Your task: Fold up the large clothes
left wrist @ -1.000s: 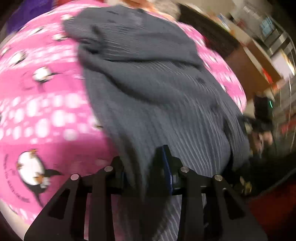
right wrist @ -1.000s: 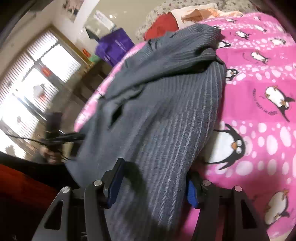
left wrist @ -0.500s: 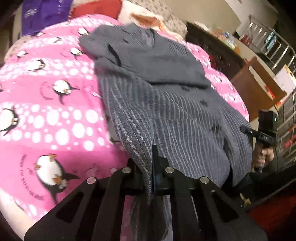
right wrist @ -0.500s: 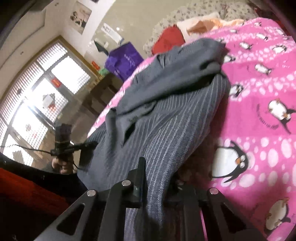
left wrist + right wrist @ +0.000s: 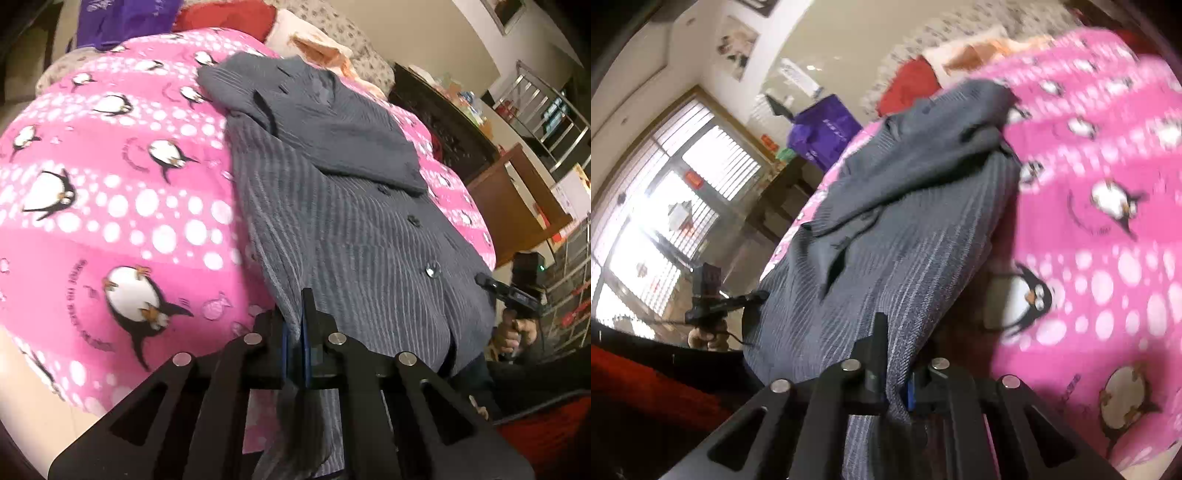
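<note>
Jacket (image 5: 343, 236) lies on the bed (image 5: 110, 221); left gripper (image 5: 293, 332) and right gripper (image 5: 894, 373) each pinch a hem corner, ready for folding it evenly.

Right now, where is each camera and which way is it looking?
Left wrist: sits behind the left tool, looks along the coat up the bed; a hand holding the right tool shows far right.
Right wrist: sits behind the right tool, looks along the coat toward the window; a hand holding the left tool shows far left.
Shared: coat, bed, purple bag.
</note>
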### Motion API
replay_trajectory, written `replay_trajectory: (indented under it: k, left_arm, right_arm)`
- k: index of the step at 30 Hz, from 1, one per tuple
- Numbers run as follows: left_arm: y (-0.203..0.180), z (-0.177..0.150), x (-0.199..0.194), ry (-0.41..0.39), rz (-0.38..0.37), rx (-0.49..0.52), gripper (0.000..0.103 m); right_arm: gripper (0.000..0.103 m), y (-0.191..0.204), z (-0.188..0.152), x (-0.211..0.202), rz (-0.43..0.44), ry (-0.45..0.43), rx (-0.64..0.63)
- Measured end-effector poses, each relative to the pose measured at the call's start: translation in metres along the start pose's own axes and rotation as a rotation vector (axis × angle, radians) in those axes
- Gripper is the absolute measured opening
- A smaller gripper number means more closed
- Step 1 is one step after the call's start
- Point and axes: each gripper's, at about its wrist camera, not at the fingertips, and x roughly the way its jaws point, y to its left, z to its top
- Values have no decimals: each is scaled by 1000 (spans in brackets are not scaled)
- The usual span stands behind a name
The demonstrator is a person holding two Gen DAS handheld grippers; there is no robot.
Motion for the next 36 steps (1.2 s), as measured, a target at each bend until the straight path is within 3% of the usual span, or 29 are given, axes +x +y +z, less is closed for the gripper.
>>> replay_trajectory:
  k: [3,5,8,13,19,26,31,33,36]
  left_arm:
    - [-10,-1,6,39,-2,50,4]
    - [-13,1,11,56,57,67,4]
    - [-20,3,16,56,149,81,5]
    - [-29,-2,22,31,234,93,6]
    - [-26,-2,23,32,239,87,6]
    - [-26,-3,23,33,238,85,6]
    - [-24,-3,21,34,214,78,6]
    - [-20,-3,18,55,110,51,3]
    - [-21,-1,5,22,-18,49,3]
  right_arm:
    - [15,2,-5,8,4,52,-31]
    - [25,5,-8,14,1,89,-55]
    - [25,7,-7,18,1,102,-66]
    - [22,14,-5,20,-19,118,-108]
    - [21,22,-1,22,-79,134,-136]
    - [21,20,-3,25,-72,154,-104]
    - [21,22,-7,23,-31,185,-117]
    - [20,21,-8,20,-4,190,-126]
    - [11,19,-5,15,64,169,-118]
